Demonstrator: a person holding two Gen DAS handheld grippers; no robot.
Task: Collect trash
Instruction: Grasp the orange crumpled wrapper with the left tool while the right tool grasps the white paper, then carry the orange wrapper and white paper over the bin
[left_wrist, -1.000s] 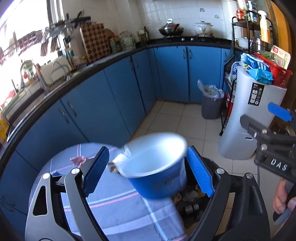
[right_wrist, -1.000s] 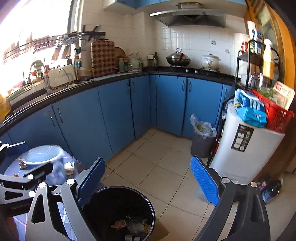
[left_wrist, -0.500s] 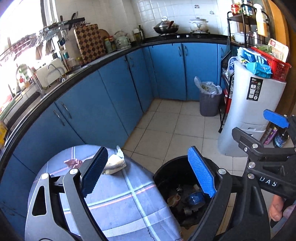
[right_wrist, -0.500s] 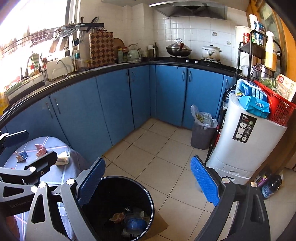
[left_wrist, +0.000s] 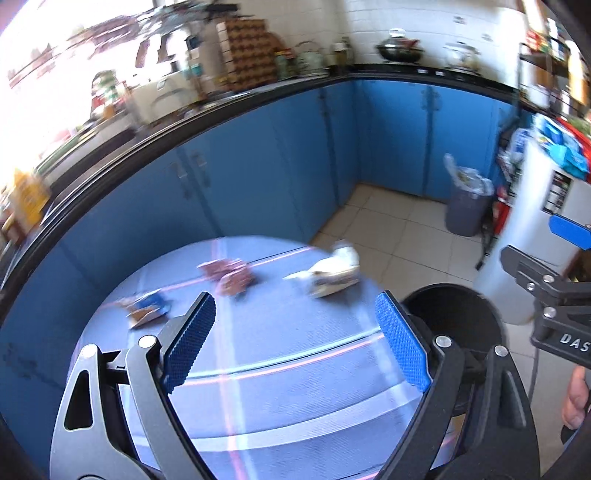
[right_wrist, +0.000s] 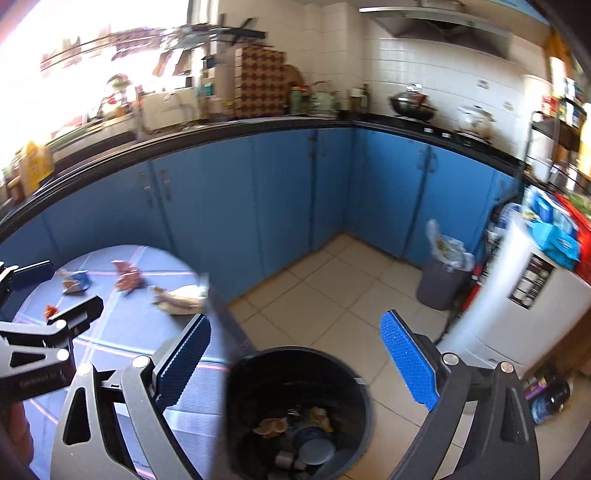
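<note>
Left wrist view: I am holding my left tool (left_wrist: 295, 339) spread and empty; white wrapper (left_wrist: 334, 271) is lying ahead-right on the worktop (left_wrist: 295, 387), bin (left_wrist: 454, 317) beside it.

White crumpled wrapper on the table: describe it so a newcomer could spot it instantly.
Find the round table with the blue plaid cloth. At its far edge, nearest the black bin, lies the white crumpled wrapper. It is the only pale scrap; the other scraps are reddish and blue.
</note>
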